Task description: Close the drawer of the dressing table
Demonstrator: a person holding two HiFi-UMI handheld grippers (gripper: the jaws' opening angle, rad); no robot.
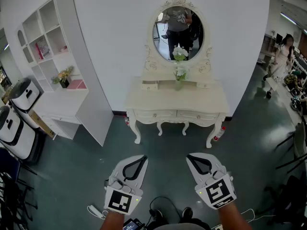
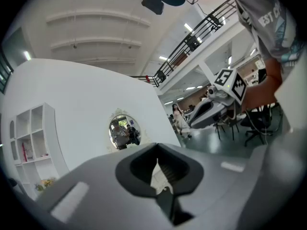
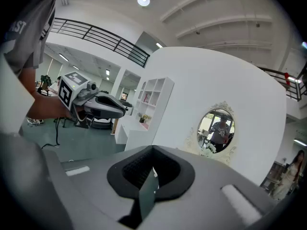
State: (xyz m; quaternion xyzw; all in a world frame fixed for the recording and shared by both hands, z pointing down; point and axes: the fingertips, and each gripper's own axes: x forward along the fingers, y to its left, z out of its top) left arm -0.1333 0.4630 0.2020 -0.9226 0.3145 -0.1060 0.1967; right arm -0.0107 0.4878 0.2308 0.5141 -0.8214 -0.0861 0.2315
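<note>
Jaws of left gripper (image 1: pixel 139 159): pressed together at the tips, nothing pinched; its own view shows only a sliver of pale furniture through the loop behind the tips. Jaws of right gripper (image 1: pixel 193 158): likewise drawn together, nothing between them. Both are held low and side by side over the dark green floor (image 1: pixel 86 166), well apart from the furniture and touching nothing. Dressing table (image 1: pixel 163 100): cream, curved legs, standing against the white wall straight ahead of the grippers. Front edge: two wide drawers (image 1: pixel 154 114) side by side, both apparently flush with the apron. Back of the tabletop: a small box drawer at the left corner (image 1: pixel 149 85) and its twin at the right corner (image 1: pixel 205 84). The left one seems to stand slightly forward, but it is too small to say so with certainty. Oval mirror (image 1: pixel 178 33): above the back edge, reflecting a standing person. Vase of white flowers (image 1: pixel 179 75): centre back of the tabletop, between the two small drawers. White shelf unit (image 1: pixel 53 56): left of the table, apart from it. Another person (image 1: pixel 280 61): far right. Task status, as judged: nothing done; the approach is not yet made, no drawer is contacted, and the walk-up, the push and the check that the front sits flush all remain.
</note>
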